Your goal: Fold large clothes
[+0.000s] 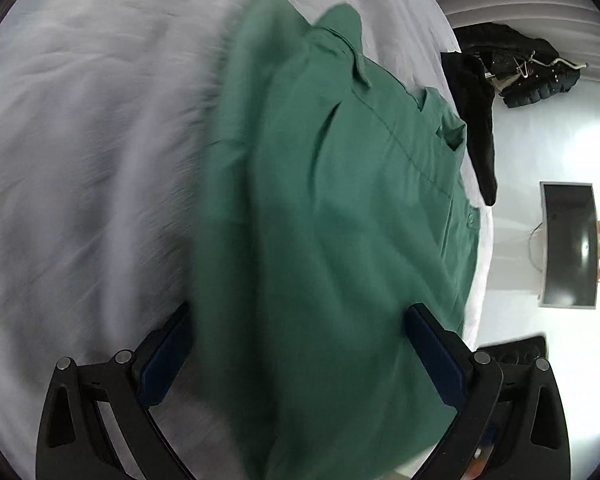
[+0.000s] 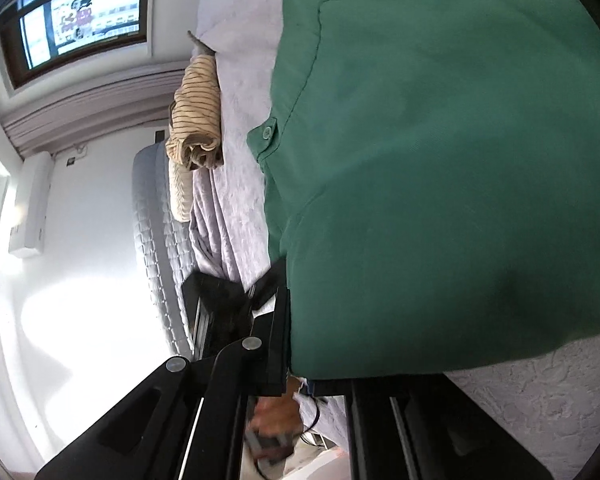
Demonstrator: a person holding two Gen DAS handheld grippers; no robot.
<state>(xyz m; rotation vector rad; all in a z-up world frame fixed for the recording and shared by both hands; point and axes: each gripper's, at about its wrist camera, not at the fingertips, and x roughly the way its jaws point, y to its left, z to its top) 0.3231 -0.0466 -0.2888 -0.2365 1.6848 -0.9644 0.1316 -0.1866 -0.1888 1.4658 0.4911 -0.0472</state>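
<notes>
A large green button-up shirt (image 1: 332, 208) lies on the white bed sheet (image 1: 80, 160), collar toward the far side. My left gripper (image 1: 300, 354) is open, its blue-padded fingers (image 1: 436, 356) spread wide, with the near end of the shirt lying between them. In the right wrist view the green shirt (image 2: 440, 160) fills most of the picture, a button (image 2: 267, 132) showing on its edge. My right gripper (image 2: 292, 340) is shut on the shirt's edge. One dark finger (image 2: 279, 332) shows beside the cloth; the other is hidden under it.
A folded striped beige garment (image 2: 198, 116) sits near the mattress edge (image 2: 156, 216). Black clothes (image 1: 476, 120) hang over the bed's far edge, and a black jacket (image 1: 532, 72) lies beyond. A dark screen (image 1: 568, 244) is on the wall. A hand (image 2: 276, 412) shows below my right gripper.
</notes>
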